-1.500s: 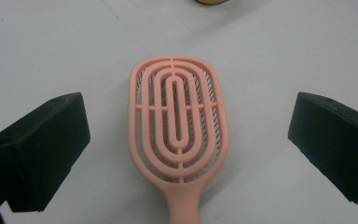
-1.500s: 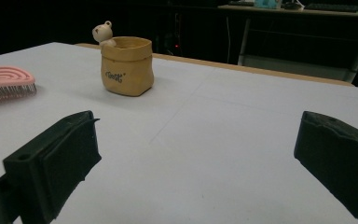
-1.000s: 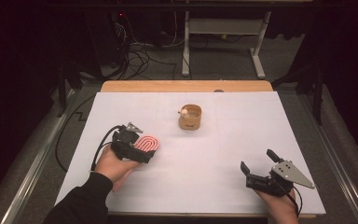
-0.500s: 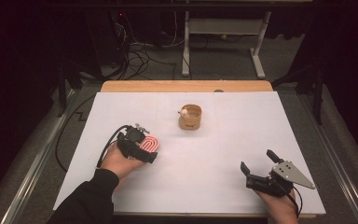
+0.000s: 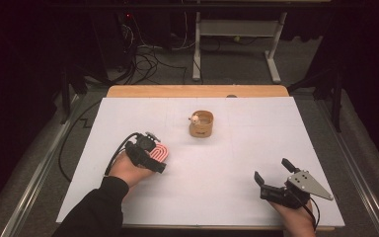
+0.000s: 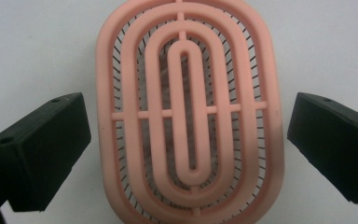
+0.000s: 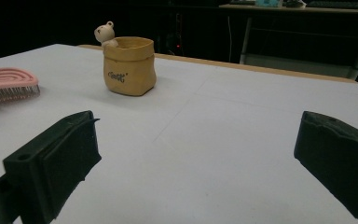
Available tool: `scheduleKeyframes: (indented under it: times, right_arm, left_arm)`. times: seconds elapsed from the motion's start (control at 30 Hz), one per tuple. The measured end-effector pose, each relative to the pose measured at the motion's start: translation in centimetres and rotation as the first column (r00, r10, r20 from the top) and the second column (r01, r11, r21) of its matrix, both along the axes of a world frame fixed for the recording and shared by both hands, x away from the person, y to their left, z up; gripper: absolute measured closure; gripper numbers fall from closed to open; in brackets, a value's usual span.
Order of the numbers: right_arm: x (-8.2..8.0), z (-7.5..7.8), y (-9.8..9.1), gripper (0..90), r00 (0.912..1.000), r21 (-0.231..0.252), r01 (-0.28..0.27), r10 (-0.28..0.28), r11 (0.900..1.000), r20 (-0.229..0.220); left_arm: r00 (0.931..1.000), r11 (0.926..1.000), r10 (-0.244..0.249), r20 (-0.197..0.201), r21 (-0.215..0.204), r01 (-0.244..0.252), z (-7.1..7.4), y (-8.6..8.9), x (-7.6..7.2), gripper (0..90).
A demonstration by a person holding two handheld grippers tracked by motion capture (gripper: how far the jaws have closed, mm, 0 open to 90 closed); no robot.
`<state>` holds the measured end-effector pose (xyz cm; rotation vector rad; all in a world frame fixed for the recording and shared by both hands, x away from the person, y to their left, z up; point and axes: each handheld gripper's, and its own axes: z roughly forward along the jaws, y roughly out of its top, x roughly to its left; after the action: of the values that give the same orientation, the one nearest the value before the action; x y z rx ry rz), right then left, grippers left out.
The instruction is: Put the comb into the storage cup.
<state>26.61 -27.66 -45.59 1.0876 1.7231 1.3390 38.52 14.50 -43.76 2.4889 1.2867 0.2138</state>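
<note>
A pink oval hairbrush [image 5: 162, 151] lies bristles down on the white table top [image 5: 237, 148] at the left. My left gripper [image 5: 150, 154] hangs right over it, held in a hand. In the left gripper view the brush [image 6: 186, 70] sits between the two black jaws of my left gripper [image 6: 186, 135], with a gap on each side, so the gripper is open. My right gripper [image 5: 271, 169] rests open near the front right edge, holding nothing. From the right gripper view [image 7: 196, 154] the brush [image 7: 9, 83] shows at far left.
A small tan pot [image 5: 201, 124] with a bear figure on its rim stands at the middle back of the table; it shows as [image 7: 129, 66] ahead of the right gripper. Bare wooden table edge [image 5: 197, 91] runs along the back. Cables and a desk frame lie beyond.
My left hand and gripper have shifted slightly right, further over the brush. The brush and the right gripper have stayed put.
</note>
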Motion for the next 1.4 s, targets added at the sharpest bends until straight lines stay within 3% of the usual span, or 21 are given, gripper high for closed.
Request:
scheduleKeyframes:
  times: [0.17,0.5,0.67,0.9,1.4]
  right_arm:
    - [0.00,0.06,-0.02,0.2,1.0000,0.000,0.001,-0.001,1.0000,0.003]
    - [-0.06,0.13,0.01,0.2,1.0000,-0.007,0.000,0.000,1.0000,0.007]
    - [-0.09,0.22,0.01,0.2,1.0000,-0.004,0.000,0.000,1.0000,0.009]
    - [-0.16,0.25,0.14,0.2,0.9999,-0.009,-0.003,0.003,1.0000,0.013]
    - [-0.28,0.30,0.15,0.2,0.9998,-0.003,-0.004,0.004,1.0000,0.017]
  left_arm:
    - [0.9996,0.9997,-0.015,-0.024,0.018,0.015,-0.05,-0.21,-0.03,4.3]
    - [0.9996,0.9994,-0.012,-0.024,0.031,0.013,0.02,-0.45,-0.07,16.0]
    - [0.9996,0.9990,-0.010,-0.026,0.044,0.011,-0.05,-0.49,-0.03,16.9]
    - [0.9995,0.9997,0.000,-0.032,0.024,0.001,-0.12,-0.28,0.15,17.3]
    - [1.0000,0.9998,-0.008,-0.005,0.020,0.008,-0.25,-0.25,-0.06,18.1]
